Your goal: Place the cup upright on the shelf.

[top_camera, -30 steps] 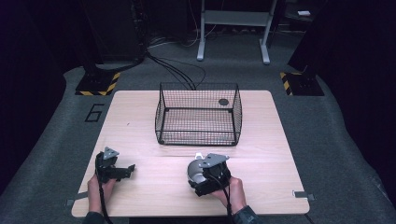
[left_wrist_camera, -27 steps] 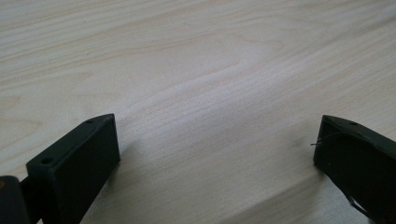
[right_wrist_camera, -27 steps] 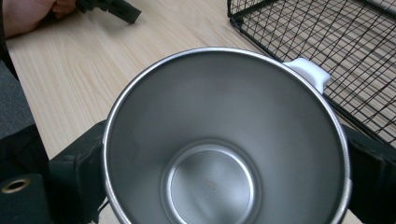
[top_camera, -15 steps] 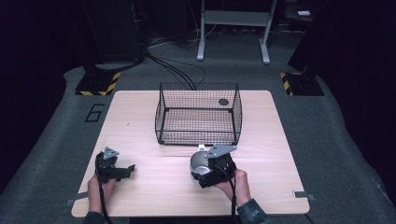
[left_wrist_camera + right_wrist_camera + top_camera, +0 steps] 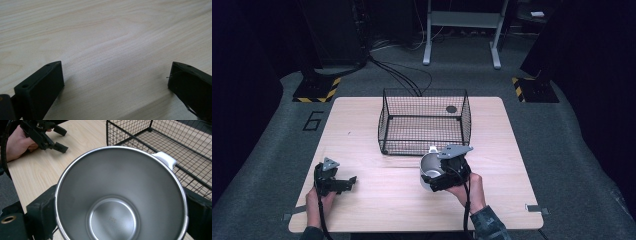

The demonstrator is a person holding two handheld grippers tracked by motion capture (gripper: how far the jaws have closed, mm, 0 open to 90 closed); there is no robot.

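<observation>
Cup (image 5: 120, 195) of bare steel sits clamped between my right gripper's (image 5: 447, 172) jaws, which press on its outer wall from both sides. The cup's mouth faces the right gripper view; inside it is empty, and a white handle (image 5: 163, 160) projects from its rim. In the high view the cup (image 5: 430, 167) is just in front of the black wire basket (image 5: 424, 122), near the middle of the wooden table (image 5: 507, 150). My left gripper (image 5: 334, 181) rests at the table's near left, jaws spread wide over bare wood, gripping nothing.
</observation>
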